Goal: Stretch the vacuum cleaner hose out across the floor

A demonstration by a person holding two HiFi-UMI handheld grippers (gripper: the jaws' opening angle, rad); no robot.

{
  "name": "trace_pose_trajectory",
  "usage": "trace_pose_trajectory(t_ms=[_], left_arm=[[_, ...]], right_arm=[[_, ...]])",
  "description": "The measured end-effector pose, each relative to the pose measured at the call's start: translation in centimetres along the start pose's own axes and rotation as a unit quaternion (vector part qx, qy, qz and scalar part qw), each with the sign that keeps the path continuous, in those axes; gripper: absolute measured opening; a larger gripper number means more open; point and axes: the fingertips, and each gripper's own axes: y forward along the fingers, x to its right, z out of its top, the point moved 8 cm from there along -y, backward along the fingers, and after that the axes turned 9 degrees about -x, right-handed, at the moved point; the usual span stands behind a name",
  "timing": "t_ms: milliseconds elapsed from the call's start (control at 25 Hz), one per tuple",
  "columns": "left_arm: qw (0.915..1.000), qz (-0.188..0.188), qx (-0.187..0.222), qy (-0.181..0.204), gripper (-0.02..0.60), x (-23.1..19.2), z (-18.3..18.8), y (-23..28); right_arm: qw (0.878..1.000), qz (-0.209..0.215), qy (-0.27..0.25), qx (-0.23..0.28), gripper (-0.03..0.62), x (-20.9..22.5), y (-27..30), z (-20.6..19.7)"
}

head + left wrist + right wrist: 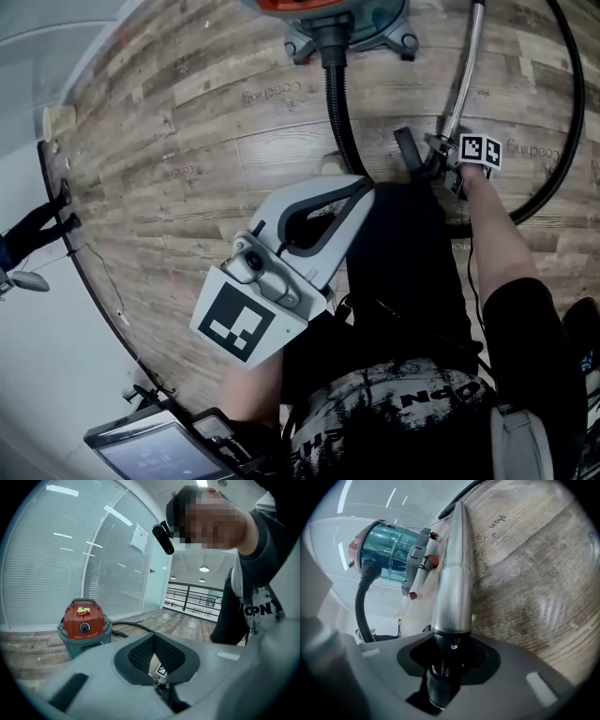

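Right gripper view: the right gripper (447,660) clamps the chrome wand (452,573), whose far end reaches beside the vacuum cleaner canister (389,550). The black hose (339,103) leaves the canister's front and runs toward the person (412,281) (another black loop (567,122) curves outside the wand). The left gripper (314,220), jaws pressed together and empty, hangs raised, well short of the canister.

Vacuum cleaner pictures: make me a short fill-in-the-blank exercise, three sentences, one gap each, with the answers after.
1. The right gripper has its jaws closed on the metal wand, while the left gripper, its jaws shut, holds ____.
2. A black ribbed ____ plugs into the vacuum cleaner.
3. The floor is laid in ____ planks.

Missing words: nothing; hose; wood.
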Motion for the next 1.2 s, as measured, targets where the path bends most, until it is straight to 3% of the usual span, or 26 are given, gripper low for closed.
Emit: trace_pose_trajectory(t_ms=[120,280,520,760,880,960,1040,1080,1200], left_arm=[[1.0000,0.004,0.005,-0.005,0.002,0.0,-0.4,-0.3],[0.9998,0.010,0.017,-0.006,0.002,-0.3,-0.4,-0.9],[0.9995,0.007,0.030,-0.010,0.002,-0.1,-0.3,-0.9],[0.9991,0.031,0.028,-0.010,0.001,0.3,-1.2,-2.3],[0.9991,0.034,0.024,-0.012,0.002,0.6,-1.5,-2.5],[0.9990,0.037,0.022,-0.014,0.002,0.7,-1.6,-2.6],[0.9988,0.041,0.019,-0.016,0.002,0.6,-1.8,-2.9],[0.9987,0.044,0.018,-0.017,0.001,0.5,-1.9,-3.1],[0.9982,0.053,0.017,-0.022,0.002,0.4,-2.3,-3.6]], right_arm=[[1.000,0.022,0.002,0.016,0.135,-0.6,-0.3,-0.1],[0.991,0.104,0.017,0.079,0.137,-3.1,-1.2,0.6],[0.958,0.250,0.042,0.135,0.137,-5.5,-2.7,1.3],[0.925,0.366,0.051,0.090,0.137,-7.6,-2.6,0.8],[0.900,0.430,0.045,0.060,0.144,-9.6,-2.0,0.8],[0.870,0.488,0.051,0.052,0.227,-11.2,-1.5,0.9],[0.850,0.520,0.055,0.058,0.245,-12.7,-0.7,1.1],[0.850,0.520,0.052,0.062,0.246,-13.3,-0.1,1.4],[0.865,0.495,0.041,0.070,0.242,-14.9,1.8,2.0]])
